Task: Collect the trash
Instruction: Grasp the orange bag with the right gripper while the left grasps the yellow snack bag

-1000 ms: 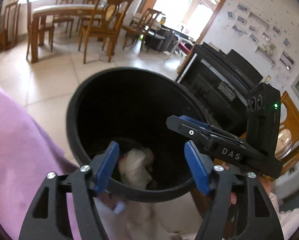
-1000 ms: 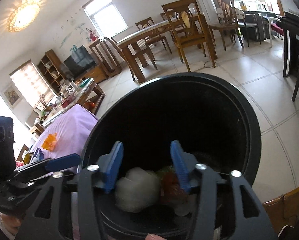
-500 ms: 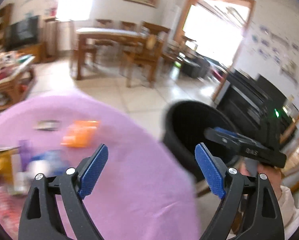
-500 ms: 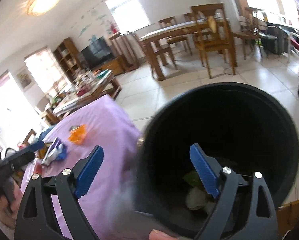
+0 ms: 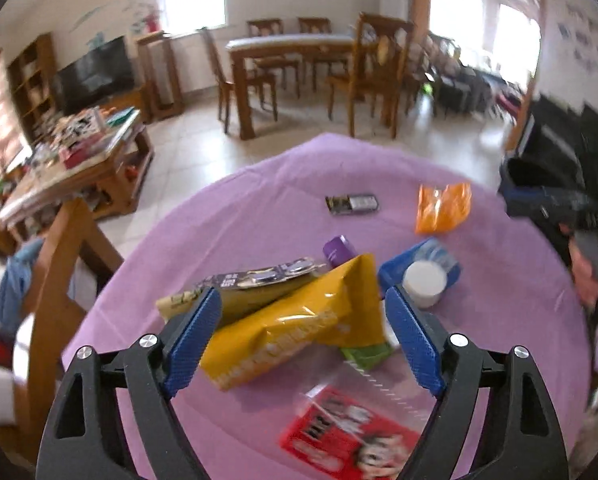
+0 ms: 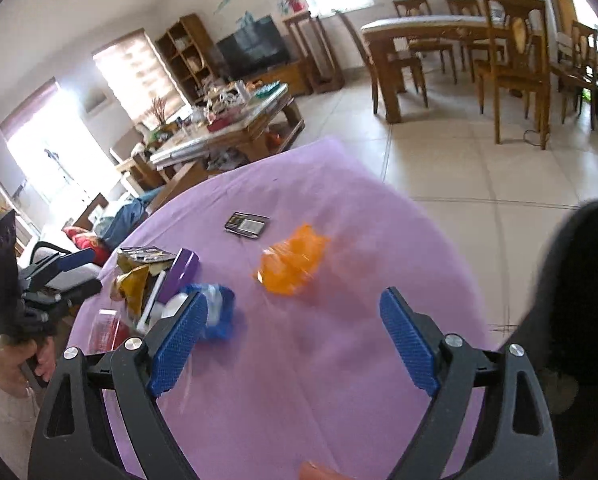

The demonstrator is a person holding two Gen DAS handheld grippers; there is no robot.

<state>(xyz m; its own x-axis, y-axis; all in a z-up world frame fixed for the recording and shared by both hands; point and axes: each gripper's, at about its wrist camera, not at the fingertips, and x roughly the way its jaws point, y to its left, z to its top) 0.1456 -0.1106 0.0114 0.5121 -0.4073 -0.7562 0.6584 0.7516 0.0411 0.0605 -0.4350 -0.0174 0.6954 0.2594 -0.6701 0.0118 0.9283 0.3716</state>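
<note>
A lilac cloth covers the round tabletop in a tiled living room. The left claw is closing from wide, holding nothing, above one crinkly yellow snack bag. Beyond it lie one purple box, one orange wrapper and one flat dark packet. The right claw gapes, empty; the black bin stands at its right.

Left gripper is angled down, jaws wide but easing closed a bit, pads not pressing on anything. My right gripper is tilted down too, jaws spread wide, nothing gripped between them.
</note>
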